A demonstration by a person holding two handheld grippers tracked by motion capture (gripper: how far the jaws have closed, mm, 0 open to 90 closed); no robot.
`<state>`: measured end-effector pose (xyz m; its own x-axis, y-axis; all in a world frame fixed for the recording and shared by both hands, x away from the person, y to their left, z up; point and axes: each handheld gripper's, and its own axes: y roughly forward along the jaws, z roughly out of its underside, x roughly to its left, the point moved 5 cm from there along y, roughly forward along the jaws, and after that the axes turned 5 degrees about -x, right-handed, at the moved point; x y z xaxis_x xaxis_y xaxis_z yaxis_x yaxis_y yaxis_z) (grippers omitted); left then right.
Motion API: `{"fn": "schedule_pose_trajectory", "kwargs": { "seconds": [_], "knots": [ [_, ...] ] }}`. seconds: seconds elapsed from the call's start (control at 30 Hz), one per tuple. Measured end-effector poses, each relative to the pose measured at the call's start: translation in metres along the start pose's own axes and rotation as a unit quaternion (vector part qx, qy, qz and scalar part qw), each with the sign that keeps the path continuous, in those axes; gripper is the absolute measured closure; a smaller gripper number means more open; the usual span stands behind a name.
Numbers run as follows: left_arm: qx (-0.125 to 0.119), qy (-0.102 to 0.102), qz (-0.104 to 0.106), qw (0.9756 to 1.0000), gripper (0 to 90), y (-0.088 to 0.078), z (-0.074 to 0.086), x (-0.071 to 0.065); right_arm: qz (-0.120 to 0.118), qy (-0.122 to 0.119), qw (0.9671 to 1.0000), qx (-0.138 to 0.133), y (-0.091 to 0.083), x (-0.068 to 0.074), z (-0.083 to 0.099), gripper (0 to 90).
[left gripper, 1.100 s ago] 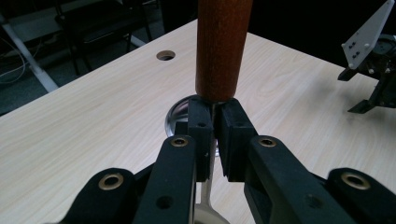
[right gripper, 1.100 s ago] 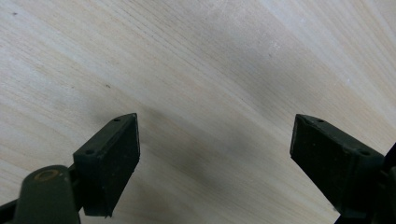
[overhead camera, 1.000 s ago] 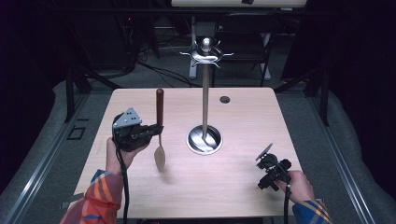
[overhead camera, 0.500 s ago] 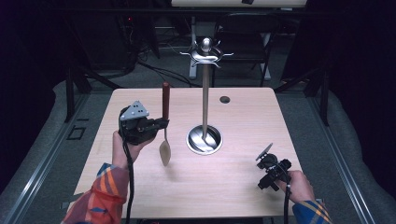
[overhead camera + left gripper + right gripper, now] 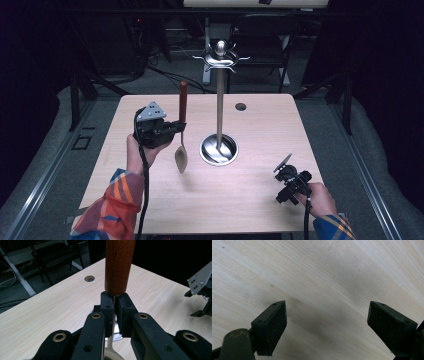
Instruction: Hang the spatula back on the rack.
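- Tall metal stand with a round dish base just right of the spoon; small hole in the worktop behind.
- Spoon upright, off the worktop, pinched by the left gripper just under its brown handle; now closer to the stand than before.
- Right gripper spread wide, low at the near right, holding nothing.
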<state>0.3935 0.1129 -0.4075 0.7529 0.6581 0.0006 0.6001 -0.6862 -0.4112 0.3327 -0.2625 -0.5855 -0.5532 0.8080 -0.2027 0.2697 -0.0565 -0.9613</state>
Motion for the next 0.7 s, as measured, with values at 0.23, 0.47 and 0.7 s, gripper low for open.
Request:
{"fn": "schedule_pose_trajectory", "kwargs": {
  "seconds": [0.23,0.47,0.7],
  "knots": [
    [-0.003,-0.010,-0.010,0.9999,84.5,0.004,-0.005,0.003,0.000,0.001,1.0000,-0.001,0.000,0.000,0.000,15.5],
    [-0.007,-0.009,-0.008,0.9999,84.5,0.008,-0.016,0.001,0.000,0.005,1.0000,-0.005,0.001,0.001,0.000,15.5],
    [-0.009,-0.006,-0.006,0.9999,84.5,0.011,-0.025,-0.003,0.001,0.001,1.0000,-0.001,0.000,0.000,0.000,15.5]
  ]
}}
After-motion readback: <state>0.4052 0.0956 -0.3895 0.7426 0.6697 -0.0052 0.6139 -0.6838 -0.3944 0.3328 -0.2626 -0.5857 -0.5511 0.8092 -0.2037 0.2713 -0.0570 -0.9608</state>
